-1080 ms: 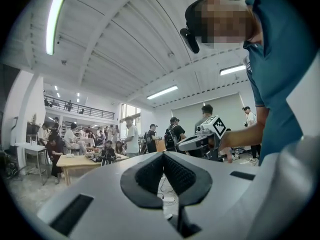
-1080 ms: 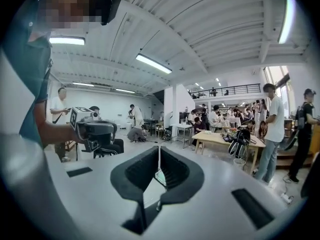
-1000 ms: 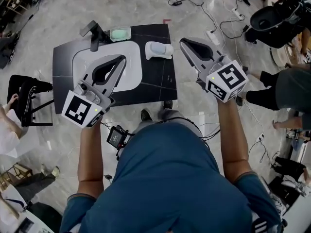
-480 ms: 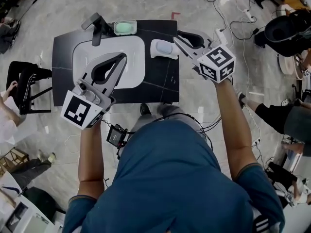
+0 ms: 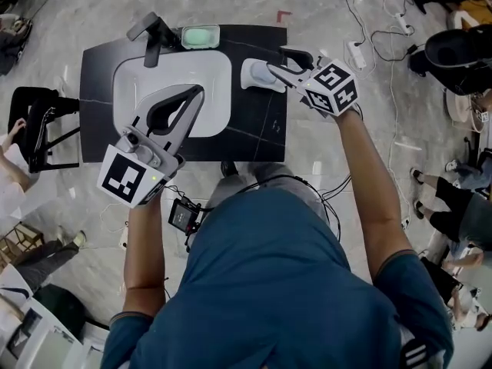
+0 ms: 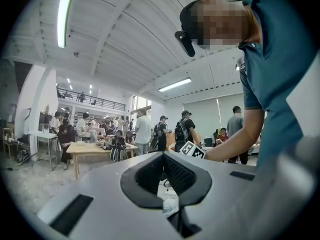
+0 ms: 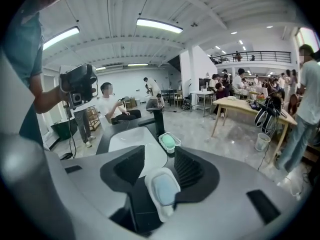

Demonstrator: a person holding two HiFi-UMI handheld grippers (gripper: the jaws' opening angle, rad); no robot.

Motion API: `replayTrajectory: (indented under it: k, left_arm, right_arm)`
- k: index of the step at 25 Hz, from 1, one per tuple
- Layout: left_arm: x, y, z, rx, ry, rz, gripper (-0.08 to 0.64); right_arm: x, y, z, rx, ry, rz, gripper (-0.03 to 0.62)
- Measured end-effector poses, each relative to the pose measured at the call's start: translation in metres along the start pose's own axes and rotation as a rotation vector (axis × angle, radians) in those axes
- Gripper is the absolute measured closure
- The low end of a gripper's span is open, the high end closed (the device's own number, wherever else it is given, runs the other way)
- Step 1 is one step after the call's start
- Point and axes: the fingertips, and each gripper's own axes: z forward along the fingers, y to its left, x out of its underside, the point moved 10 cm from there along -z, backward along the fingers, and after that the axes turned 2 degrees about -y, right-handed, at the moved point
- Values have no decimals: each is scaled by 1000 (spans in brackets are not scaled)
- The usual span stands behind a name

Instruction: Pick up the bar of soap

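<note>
A pale blue bar of soap (image 5: pixel 260 74) (image 7: pixel 165 190) lies in a white dish (image 5: pixel 247 76) on the black table (image 5: pixel 254 129), right of the white sink (image 5: pixel 219 91). My right gripper (image 5: pixel 278 61) (image 7: pixel 159 154) hangs at the dish's right end, tilted down. Its jaws have just been opening and stand open, with the soap showing between and below them, untouched. A green soap (image 5: pixel 200 35) (image 7: pixel 168 141) sits in a second dish by the black faucet (image 5: pixel 152 35). My left gripper (image 5: pixel 197 92) (image 6: pixel 162 156) hovers over the sink, pads together, holding nothing.
A black chair (image 5: pixel 38 133) stands left of the table. Cables and a power strip (image 5: pixel 357 52) lie on the floor to the right. People stand and sit around the hall. A small device (image 5: pixel 184 215) hangs at the person's waist.
My right gripper has come down and to the left, from beside the table to the blue soap's dish, and its jaws have opened. The left gripper has shifted only slightly.
</note>
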Motion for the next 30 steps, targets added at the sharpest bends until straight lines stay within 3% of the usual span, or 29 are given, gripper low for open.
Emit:
replayTrajectory:
  k: [10,30]
  left_arm:
    - [6,4,6,1,51,-12,557]
    - [25,3,-1,-28,60,-57,557]
  right_arm:
    - [27,-11,25,-64,108,-15,358]
    - [84,-15,77,-172,307,-89,330]
